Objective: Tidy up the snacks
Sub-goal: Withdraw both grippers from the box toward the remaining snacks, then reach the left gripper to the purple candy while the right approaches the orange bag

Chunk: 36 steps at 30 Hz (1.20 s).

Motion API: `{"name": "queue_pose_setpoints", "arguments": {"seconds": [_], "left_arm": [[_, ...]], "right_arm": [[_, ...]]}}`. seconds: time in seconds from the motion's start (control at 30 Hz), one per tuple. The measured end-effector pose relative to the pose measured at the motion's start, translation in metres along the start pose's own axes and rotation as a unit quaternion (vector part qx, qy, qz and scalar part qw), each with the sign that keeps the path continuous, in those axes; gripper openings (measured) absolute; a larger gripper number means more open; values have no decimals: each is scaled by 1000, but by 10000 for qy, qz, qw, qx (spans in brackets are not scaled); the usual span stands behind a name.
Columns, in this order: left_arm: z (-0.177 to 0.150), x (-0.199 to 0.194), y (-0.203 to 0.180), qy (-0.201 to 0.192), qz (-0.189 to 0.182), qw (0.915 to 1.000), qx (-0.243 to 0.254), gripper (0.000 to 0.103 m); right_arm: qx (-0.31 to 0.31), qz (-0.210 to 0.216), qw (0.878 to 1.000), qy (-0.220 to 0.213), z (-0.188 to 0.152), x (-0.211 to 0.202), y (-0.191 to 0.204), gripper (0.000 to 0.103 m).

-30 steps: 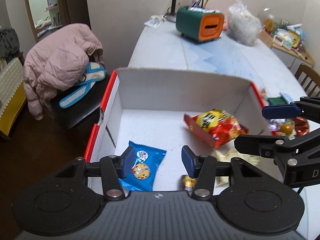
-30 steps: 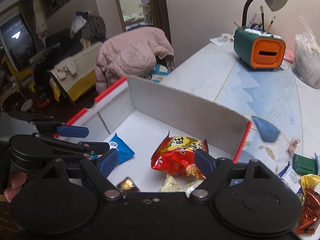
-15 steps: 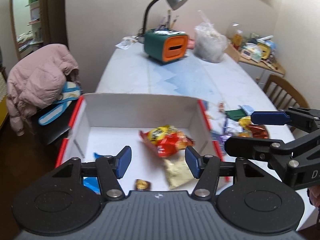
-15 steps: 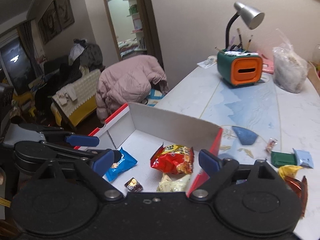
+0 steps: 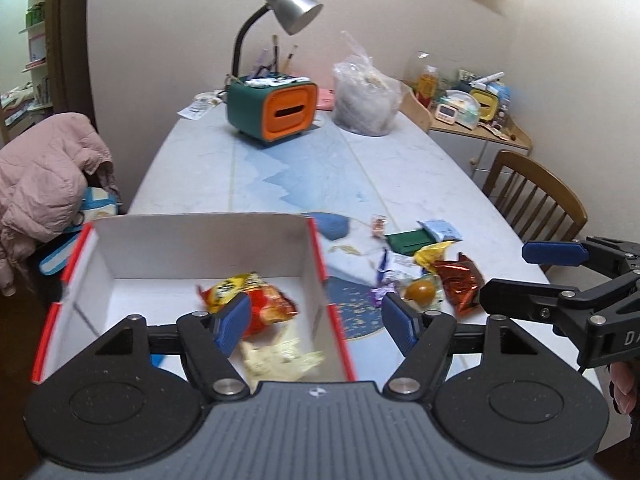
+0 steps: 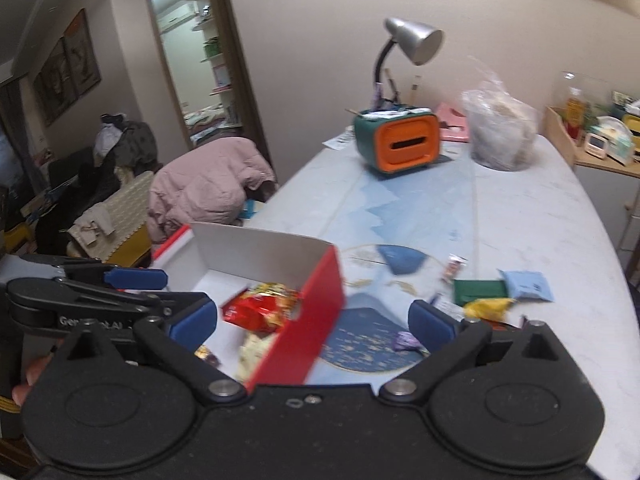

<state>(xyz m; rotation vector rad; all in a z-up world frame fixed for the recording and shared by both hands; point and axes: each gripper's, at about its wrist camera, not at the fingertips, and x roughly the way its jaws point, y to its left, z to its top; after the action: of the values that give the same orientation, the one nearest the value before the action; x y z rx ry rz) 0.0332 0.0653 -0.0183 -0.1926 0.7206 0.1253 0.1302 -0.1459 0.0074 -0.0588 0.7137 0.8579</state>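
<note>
On table: red-and-white box point(image 5: 316, 240) holds one red chip bag point(image 5: 256, 300) and one pale packet point(image 5: 280, 356). Loose snack pile point(image 5: 428, 272) lies just right of the box; green packet point(image 6: 478, 291) and light-blue sachet point(image 6: 526, 285) are countable, the rest too jumbled. Left gripper point(image 5: 316, 320) and right gripper point(image 6: 312, 320) both spreading wider, nothing between jaws. Box's red wall stands between the two groups. One lamp point(image 5: 292, 8), one orange-green organizer point(image 5: 272, 110) at far end.

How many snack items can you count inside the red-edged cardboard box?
4: a red chip bag mid-box, a pale packet just in front of it, a small brown sweet at the near edge, and a blue packet, mostly hidden, at the left. More may be hidden.
</note>
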Motion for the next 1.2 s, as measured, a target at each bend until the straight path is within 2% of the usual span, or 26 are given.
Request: {"name": "queue_pose_setpoints", "arguments": {"seconds": [0.1, 0.37, 0.67, 0.87, 1.1, 1.2], "left_arm": [[1, 8, -16, -36, -47, 10000, -29, 82], [4, 45, -58, 169, -93, 9998, -96, 82], [3, 91, -103, 400, -14, 9989, 231, 82], [4, 123, -115, 634, 198, 9975, 244, 82], [10, 165, -110, 896, 658, 9937, -157, 81], [13, 181, -109, 976, 788, 9918, -223, 81]], "right_arm": [[19, -177, 9998, 36, -4, -7, -18, 103], [57, -479, 9986, 227, -19, -13, -76, 103], [224, -592, 9966, 535, -27, 2, -141, 102], [294, -520, 9949, 813, -29, 25, -177, 102], [221, -391, 9923, 1156, -33, 59, -201, 95], [226, -320, 9910, 1283, -35, 74, -207, 85]]}}
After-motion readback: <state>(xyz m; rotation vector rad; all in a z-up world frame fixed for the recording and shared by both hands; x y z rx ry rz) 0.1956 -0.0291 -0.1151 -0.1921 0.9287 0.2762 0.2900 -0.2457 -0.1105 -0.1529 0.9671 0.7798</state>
